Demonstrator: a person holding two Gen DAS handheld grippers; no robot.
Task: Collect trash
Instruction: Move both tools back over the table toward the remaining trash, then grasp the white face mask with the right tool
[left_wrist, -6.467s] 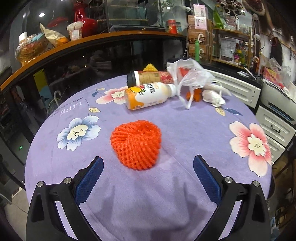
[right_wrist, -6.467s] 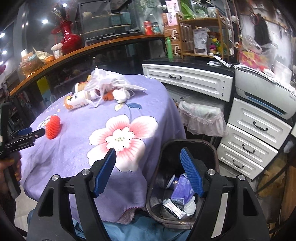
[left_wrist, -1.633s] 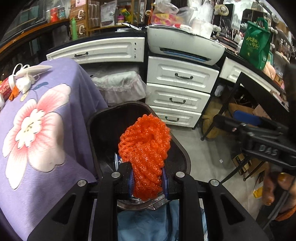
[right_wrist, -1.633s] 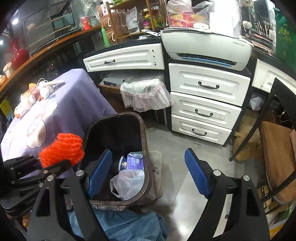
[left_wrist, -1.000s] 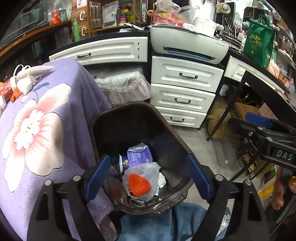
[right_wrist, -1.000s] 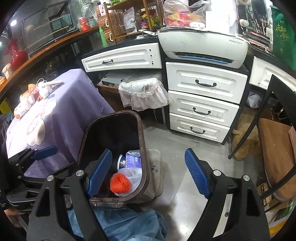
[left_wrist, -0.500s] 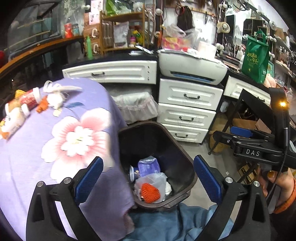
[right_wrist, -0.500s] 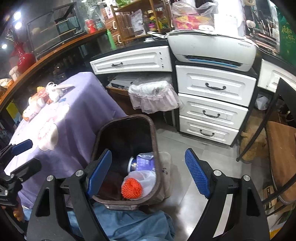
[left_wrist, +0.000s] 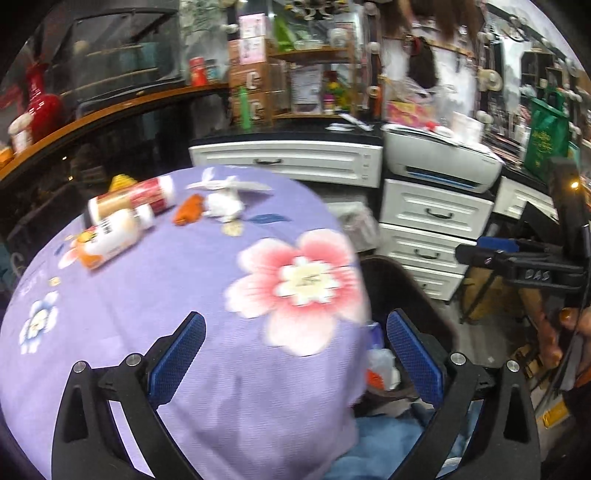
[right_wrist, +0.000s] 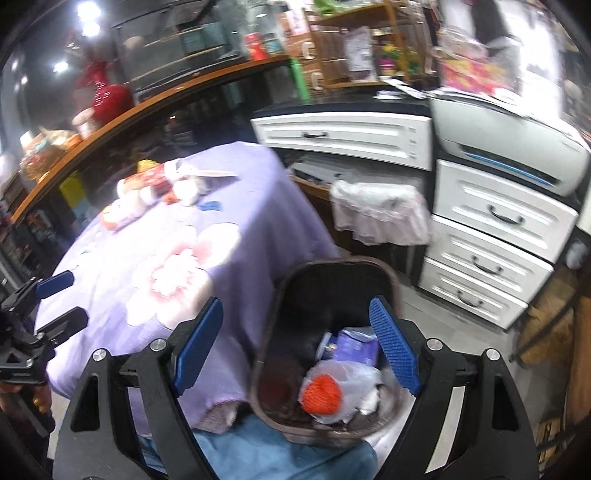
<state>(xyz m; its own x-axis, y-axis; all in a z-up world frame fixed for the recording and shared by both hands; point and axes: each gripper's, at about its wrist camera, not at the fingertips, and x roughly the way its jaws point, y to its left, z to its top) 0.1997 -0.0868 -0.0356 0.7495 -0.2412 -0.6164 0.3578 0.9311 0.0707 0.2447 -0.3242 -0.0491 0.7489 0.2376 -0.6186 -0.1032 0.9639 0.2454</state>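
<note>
Orange foam net (right_wrist: 320, 393) atop bagged trash in dark bin (right_wrist: 334, 269)

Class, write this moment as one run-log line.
orange foam net: in trash bin | left gripper: open, empty | right gripper: open, empty | bottles: on table

In the left wrist view, the purple flowered tablecloth (left_wrist: 207, 295) hides most of the dark plastic trash bin (left_wrist: 413, 302), so only a sliver of the orange foam net (left_wrist: 373, 377) inside it shows. The bottles and wrappers lying at the table's far edge (left_wrist: 122, 218) are motion-blurred, their labels unreadable. In the right wrist view, the crowded wooden shelves (right_wrist: 354, 44) at the back are smeared beyond telling.
</note>
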